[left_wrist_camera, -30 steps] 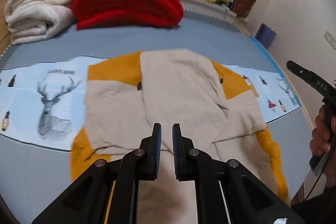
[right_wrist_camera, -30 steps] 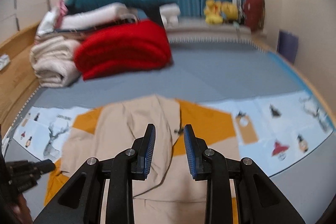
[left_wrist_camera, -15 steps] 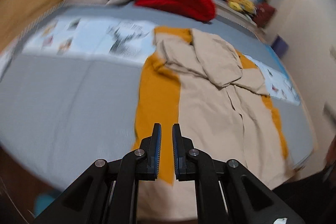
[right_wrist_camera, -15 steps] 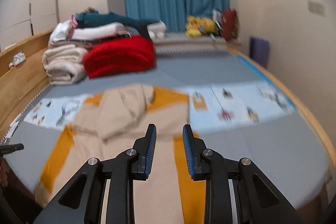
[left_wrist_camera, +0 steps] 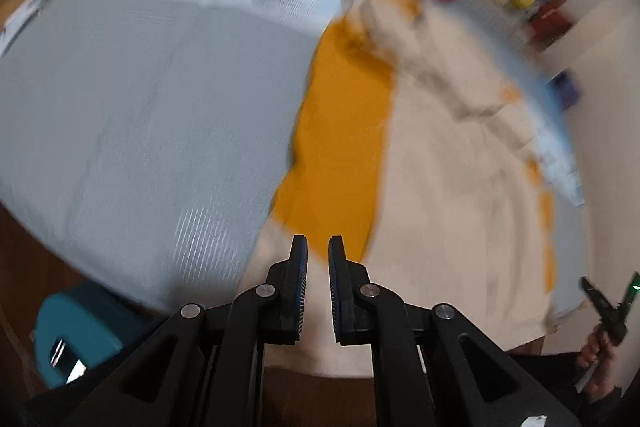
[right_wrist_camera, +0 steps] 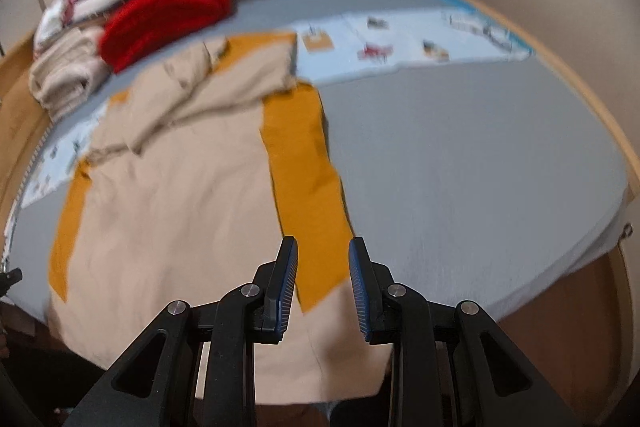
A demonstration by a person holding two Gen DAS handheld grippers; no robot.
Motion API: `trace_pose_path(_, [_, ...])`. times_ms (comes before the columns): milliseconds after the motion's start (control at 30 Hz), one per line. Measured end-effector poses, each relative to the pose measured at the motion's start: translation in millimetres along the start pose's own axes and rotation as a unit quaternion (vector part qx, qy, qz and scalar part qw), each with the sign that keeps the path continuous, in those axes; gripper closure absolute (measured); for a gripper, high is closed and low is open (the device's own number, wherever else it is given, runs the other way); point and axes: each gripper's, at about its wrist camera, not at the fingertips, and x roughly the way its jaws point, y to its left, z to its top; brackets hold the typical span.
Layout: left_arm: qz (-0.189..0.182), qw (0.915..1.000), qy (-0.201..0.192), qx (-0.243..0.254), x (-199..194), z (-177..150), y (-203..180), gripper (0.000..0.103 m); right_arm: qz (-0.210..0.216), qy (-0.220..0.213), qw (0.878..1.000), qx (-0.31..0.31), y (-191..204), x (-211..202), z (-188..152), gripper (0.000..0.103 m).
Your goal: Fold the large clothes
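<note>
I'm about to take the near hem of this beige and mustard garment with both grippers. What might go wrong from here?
1. The hem of the garment drapes over the bed edge, so a pull may drag it off.
2. The left gripper has only a narrow gap, holding nothing; it likely must open wider first.
3. The right gripper hangs over the mustard strip; pinching only one layer could undo the sleeves folded on top.
</note>
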Motion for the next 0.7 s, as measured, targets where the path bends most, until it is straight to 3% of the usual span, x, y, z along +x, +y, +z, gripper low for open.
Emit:
trace_pose_path(133, [0.03,0.9986,0.042,-0.011,21,-1,11,0.093,-0.019,0.047,0.999,0.008,-8,26,-7,0.075])
trace_pose_path(233, [0.037,0.9965,0.061,-0.043,29,-2,25,0.08,-0.025,0.084,0.996,0.019,-16,46,-11,0.072])
trace_pose_path(367, [0.046,0.9955,0.069,-0.046,34,-4,28,0.069,-0.041,0.125,0.991,0.023,-19,64,-19,0.07])
trace_pose_path(467, [0.053,0.9947,0.08,-0.038,38,-5,26,0.067,-0.048,0.14,0.989,0.023,-20,72,-22,0.067])
trace_pose_path(600, [0.055,0.9934,0.095,-0.032,47,-8,27,0.066,-0.053,0.162,0.985,0.022,-23,81,-27,0.054])
trace_pose_path(700, [0.059,0.9927,0.1,-0.032,51,-9,30,0.066,-0.052,0.174,0.983,0.022,-24,87,-30,0.053])
